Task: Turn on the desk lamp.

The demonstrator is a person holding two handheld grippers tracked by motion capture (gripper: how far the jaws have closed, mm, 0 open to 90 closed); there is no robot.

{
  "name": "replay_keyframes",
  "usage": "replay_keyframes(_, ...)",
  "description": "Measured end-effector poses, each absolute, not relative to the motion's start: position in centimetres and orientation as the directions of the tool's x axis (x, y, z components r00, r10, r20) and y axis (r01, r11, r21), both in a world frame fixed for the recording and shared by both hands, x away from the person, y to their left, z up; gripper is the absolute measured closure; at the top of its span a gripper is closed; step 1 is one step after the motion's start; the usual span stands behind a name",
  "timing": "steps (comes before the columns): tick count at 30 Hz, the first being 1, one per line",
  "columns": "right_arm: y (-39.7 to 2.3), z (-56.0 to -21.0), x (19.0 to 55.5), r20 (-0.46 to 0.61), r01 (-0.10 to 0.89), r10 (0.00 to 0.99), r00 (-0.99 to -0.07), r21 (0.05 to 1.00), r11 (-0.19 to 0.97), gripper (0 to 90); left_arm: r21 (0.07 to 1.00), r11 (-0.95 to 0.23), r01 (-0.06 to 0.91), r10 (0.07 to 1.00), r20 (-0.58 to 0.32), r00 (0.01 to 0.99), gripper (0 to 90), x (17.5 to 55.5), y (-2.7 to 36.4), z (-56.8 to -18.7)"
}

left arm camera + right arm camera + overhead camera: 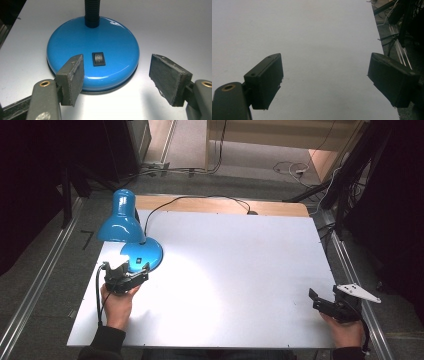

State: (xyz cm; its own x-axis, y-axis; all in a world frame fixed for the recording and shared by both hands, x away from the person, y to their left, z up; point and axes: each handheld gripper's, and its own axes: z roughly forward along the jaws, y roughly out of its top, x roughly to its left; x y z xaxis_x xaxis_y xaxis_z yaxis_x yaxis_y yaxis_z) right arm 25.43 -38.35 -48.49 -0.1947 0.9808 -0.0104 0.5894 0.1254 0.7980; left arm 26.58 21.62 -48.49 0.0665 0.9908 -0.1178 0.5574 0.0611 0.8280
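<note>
Lamp point(129, 227) sits at the table's point(240, 270) far-left corner, on the person's left side, light on: bright pool on the tabletop in front of the base point(93, 52).

Step in hand, as I read it: working the rocker switch point(98, 59) on the base. Left gripper point(131, 270) is right at the base's near edge, jaws spread apart, nothing clamped. In the left gripper view one pad point(72, 78) overlaps the base's left front rim, the other pad point(168, 78) hangs over bare table to the right of it. Whether the left pad actually touches the base I can't tell.

Right gripper point(325, 302) is parked well apart near the table's right edge, jaws wide, nothing between them, bare tabletop ahead.

Next move, my guess: if the switch needs another press, bring one pad tip over the rocker and push down on the raised half. Small target, so line it up carefully; the base is smooth and domed, and a pad could skid off. If switching is done, just back the left gripper off.

Look of the thing: glossy blue round base, black ribbed gooseneck point(92, 12) rising from its far side, blue bell shade point(121, 217), black cord point(200, 199) trailing to the table's far edge.
</note>
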Motion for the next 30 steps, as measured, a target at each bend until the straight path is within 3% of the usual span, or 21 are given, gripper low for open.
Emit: replay_keyframes(30,-38.4,-48.5,25.4,-0.011,0.593,0.981,-0.192,0.795,0.125,11.5,0.833,0.046,0.552,0.990,-0.113,0.088,29.1,25.2,21.2,-48.1)
